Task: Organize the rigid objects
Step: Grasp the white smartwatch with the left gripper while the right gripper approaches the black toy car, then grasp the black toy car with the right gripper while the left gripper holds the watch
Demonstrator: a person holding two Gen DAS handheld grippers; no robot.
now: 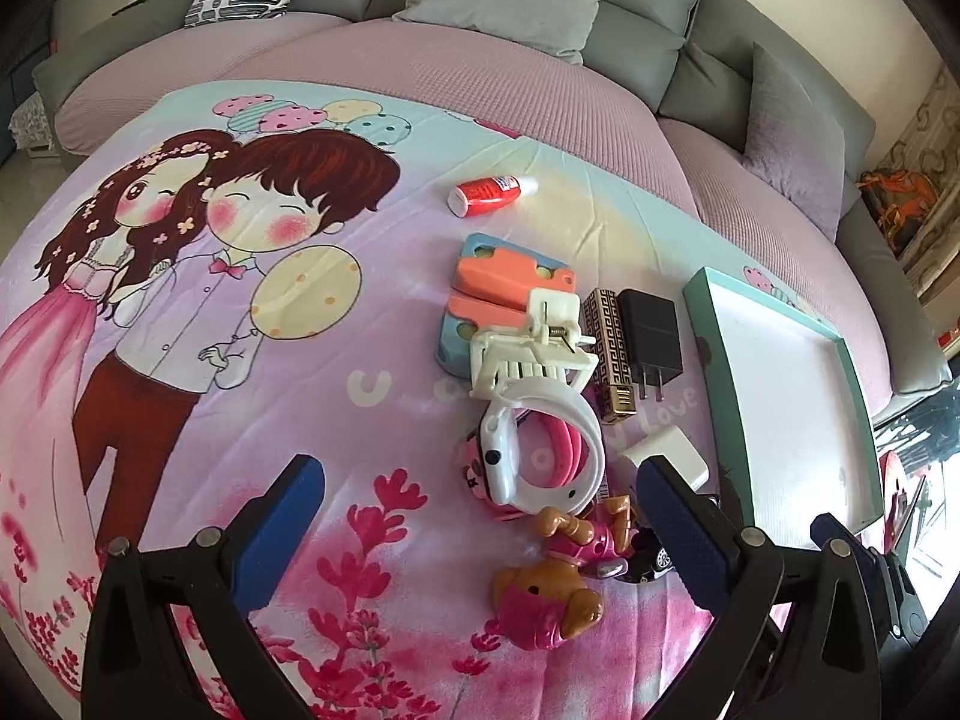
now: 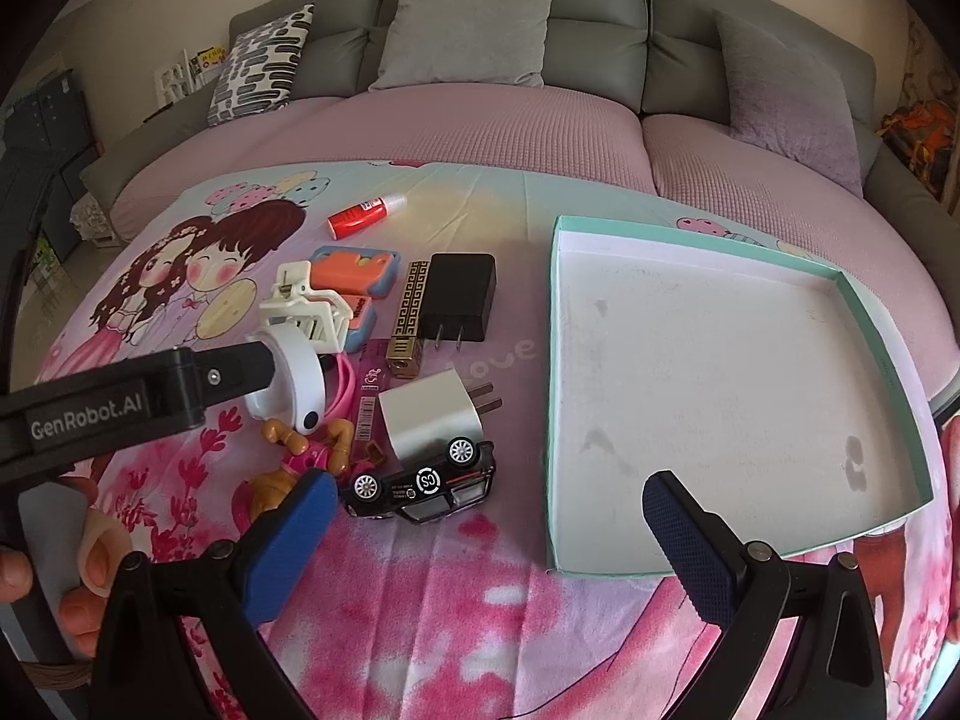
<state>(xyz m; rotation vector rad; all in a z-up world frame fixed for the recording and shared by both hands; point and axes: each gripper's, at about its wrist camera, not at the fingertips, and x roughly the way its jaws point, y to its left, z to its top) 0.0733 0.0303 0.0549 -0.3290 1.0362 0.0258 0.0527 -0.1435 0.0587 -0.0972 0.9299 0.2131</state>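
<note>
My left claw (image 1: pixel 480 531) is released, its two blue pads wide apart and holding nothing; it hangs low over the printed blanket (image 1: pixel 252 360). Between the pads, toward 12 o'clock, I see the pile of small things. My right claw (image 2: pixel 486 531) is also released and empty, with its jaws spread.

The only container is the shallow tray with the teal rim (image 2: pixel 888 372). In the right wrist view it lies at 1 o'clock from my right claw, and its white floor holds nothing, only some grey marks. All objects are outside it, at its 9 o'clock side, on the blanket.

Nearest to my right claw is the black toy car (image 2: pixel 420 483), lying overturned with wheels up, at about 11 o'clock. The white charger (image 2: pixel 420 414) touches it from behind. Farther, at 12 o'clock from the car, stand side by side the black charger (image 2: pixel 462 297) and the gold patterned lighter (image 2: pixel 411 315). At their 9 o'clock are the white hair clip (image 2: pixel 306 312) on the orange and blue case (image 2: pixel 354 267), and the white watch band (image 2: pixel 303 387) with a pink strap inside. The brown and pink toy figure (image 1: pixel 552 582) lies just in front of my left claw. The red glue bottle (image 2: pixel 360 216) lies alone, well apart, at the far side.
</note>
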